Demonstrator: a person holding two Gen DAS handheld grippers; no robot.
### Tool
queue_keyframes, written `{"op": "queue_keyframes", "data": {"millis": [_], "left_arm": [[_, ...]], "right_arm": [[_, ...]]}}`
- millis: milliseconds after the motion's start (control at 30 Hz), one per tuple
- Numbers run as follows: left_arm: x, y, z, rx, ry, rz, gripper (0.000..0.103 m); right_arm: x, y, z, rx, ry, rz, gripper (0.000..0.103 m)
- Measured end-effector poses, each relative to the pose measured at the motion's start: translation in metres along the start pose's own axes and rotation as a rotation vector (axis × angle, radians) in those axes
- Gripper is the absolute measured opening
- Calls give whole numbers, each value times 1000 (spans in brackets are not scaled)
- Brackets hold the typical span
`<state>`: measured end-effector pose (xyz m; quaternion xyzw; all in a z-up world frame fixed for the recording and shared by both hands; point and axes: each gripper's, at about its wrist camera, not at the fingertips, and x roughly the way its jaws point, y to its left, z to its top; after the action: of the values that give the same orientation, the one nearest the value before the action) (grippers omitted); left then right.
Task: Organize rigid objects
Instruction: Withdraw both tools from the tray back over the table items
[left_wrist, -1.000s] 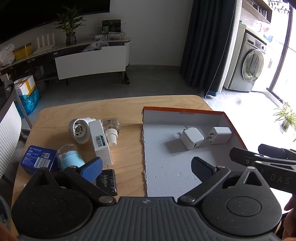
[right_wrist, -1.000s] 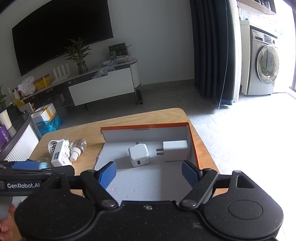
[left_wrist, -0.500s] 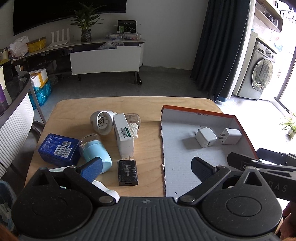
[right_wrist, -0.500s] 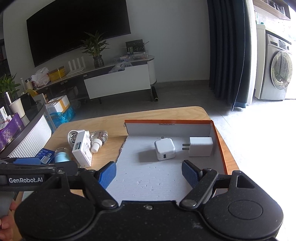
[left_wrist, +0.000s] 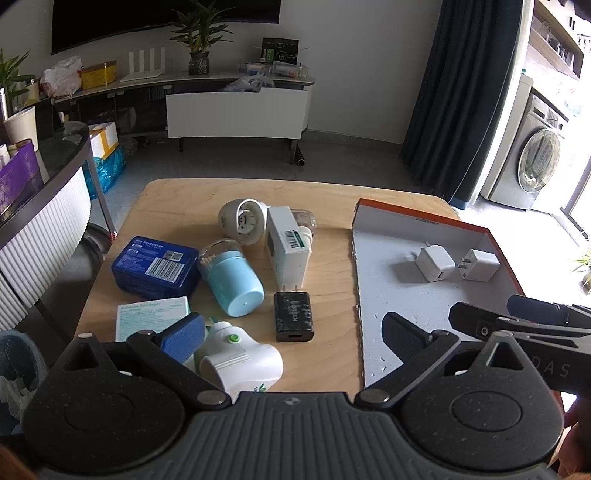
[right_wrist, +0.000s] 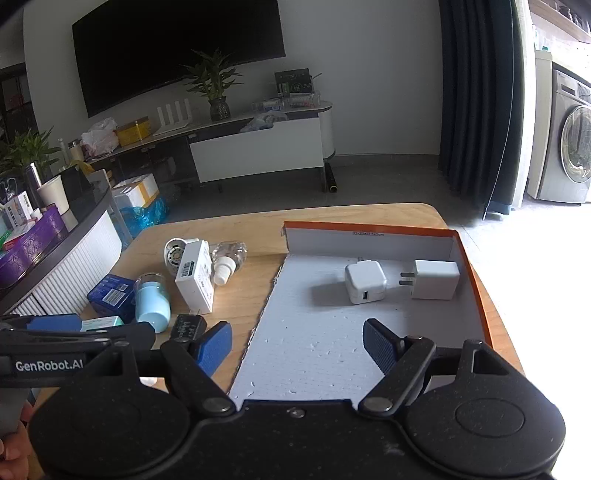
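Your left gripper (left_wrist: 293, 334) hangs over the light wooden table (left_wrist: 332, 206) with its fingers spread wide and nothing between the pads. Just under it lie a black flat charger (left_wrist: 293, 315) and a white plastic bottle with a green button (left_wrist: 242, 360). Near them lie a pale blue round jar (left_wrist: 234, 280), a dark blue tin box (left_wrist: 155, 266) and a tall white carton with a barcode (left_wrist: 288, 246). Your right gripper (right_wrist: 297, 345) is spread wide too (it holds nothing) above the shallow white tray with an orange rim (right_wrist: 476, 291). Two white square plug chargers (right_wrist: 365, 281) sit side by side in the tray's far part.
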<state>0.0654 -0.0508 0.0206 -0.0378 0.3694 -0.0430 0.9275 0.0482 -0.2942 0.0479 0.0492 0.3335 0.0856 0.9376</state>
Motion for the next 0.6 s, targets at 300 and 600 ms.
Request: {"op": "queue_keyframes", "data": {"millis": [300,600], "left_arm": [[-9,27,-16,-55,-5,41,103],[5,75,-35,-179,39,185,103]], "right_arm": [[9,25,-6,-49,32,47,92],[11,36,-15,-70,55,89,92]]}}
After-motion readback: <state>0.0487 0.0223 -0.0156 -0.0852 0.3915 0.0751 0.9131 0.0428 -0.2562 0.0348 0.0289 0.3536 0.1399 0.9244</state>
